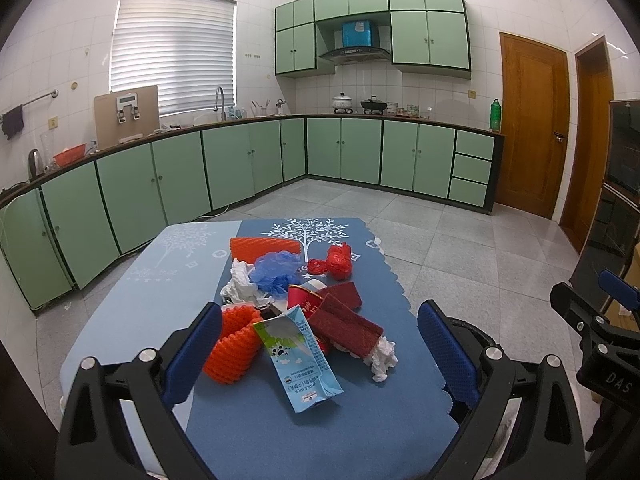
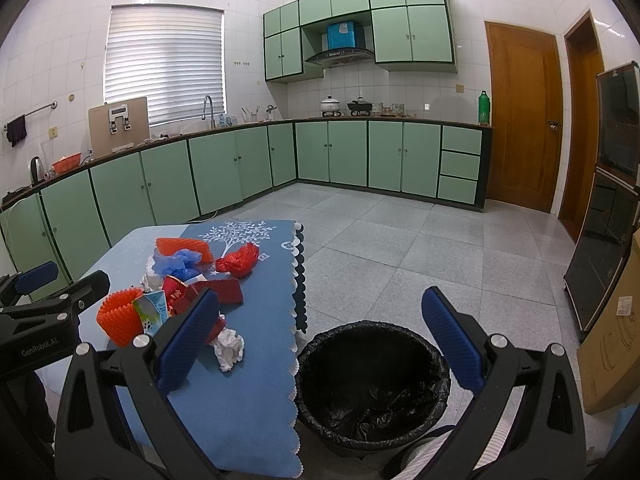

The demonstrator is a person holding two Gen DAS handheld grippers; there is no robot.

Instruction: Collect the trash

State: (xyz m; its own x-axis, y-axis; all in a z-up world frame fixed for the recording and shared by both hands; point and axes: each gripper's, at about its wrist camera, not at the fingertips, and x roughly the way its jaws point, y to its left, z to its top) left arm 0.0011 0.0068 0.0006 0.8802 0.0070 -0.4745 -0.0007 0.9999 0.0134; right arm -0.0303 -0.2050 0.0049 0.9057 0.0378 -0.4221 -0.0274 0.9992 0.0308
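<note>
Bin beside table edge; both tongs spread.

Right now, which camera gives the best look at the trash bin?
The right wrist view. The trash bin sits in full view beside the table, its rim and black liner clear between the open right gripper fingers. The left wrist view shows only a sliver of its rim behind one finger.

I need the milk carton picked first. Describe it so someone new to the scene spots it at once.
On the blue-clothed table, look at the near edge of the trash pile. The milk carton lies there, leaning on the orange foam net. It is the only pale blue and green printed box.
</note>
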